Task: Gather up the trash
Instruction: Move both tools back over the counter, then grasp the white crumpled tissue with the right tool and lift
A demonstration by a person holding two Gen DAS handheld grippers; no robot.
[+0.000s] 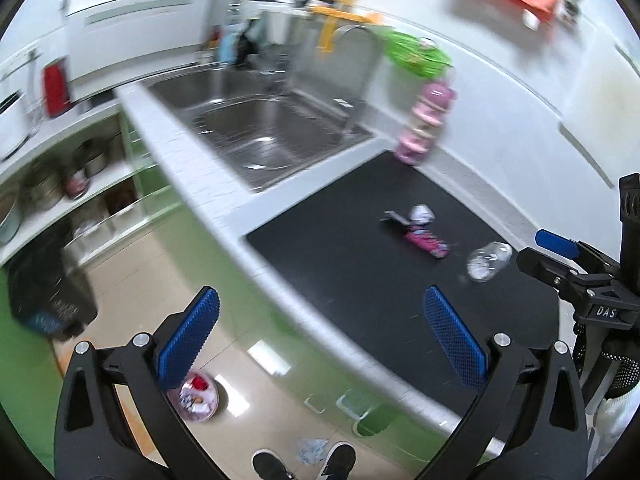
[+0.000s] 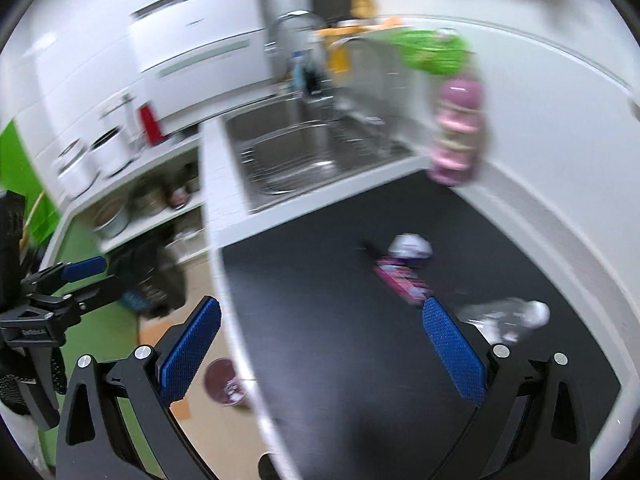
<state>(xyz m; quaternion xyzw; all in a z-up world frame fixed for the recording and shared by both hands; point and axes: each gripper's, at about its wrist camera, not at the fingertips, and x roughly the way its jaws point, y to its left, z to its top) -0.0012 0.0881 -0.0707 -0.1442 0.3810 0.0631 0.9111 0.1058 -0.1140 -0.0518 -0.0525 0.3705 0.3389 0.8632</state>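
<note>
A: Where is the trash?

B: On the black mat (image 1: 360, 264) that covers the near end of the tabletop (image 1: 180, 148). A crushed clear plastic bottle (image 1: 489, 261) lies on its side toward the right edge of the mat. Near it, further in, lie a pink wrapper (image 1: 427, 242) and a crumpled white scrap (image 1: 421, 214), close together; the frames are too blurred to say if they touch.

A: And the left gripper (image 1: 320, 334)?

B: Its blue fingers (image 1: 190, 336) stand wide apart with nothing between them. It hangs over the front edge of the tabletop, half above the floor (image 1: 248, 364). Below it on the floor sits a small bin (image 1: 196, 396) with scraps inside.

A: The right gripper (image 2: 322, 342)?

B: Also spread wide and empty, above the mat. In its own view the bottle (image 2: 504, 318) lies just beyond its right finger (image 2: 454, 350), not between the two; the wrapper (image 2: 402, 280) is ahead, near the middle.

A: Anything else around?

B: A steel sink (image 1: 260, 128) sits behind the mat, and a pink stacked container (image 1: 424, 120) stands against the wall at the mat's far corner. A dark bag (image 1: 48, 288) hangs at the left by the shelves (image 1: 100, 184). The person's shoes (image 1: 304, 460) show at the bottom.
</note>
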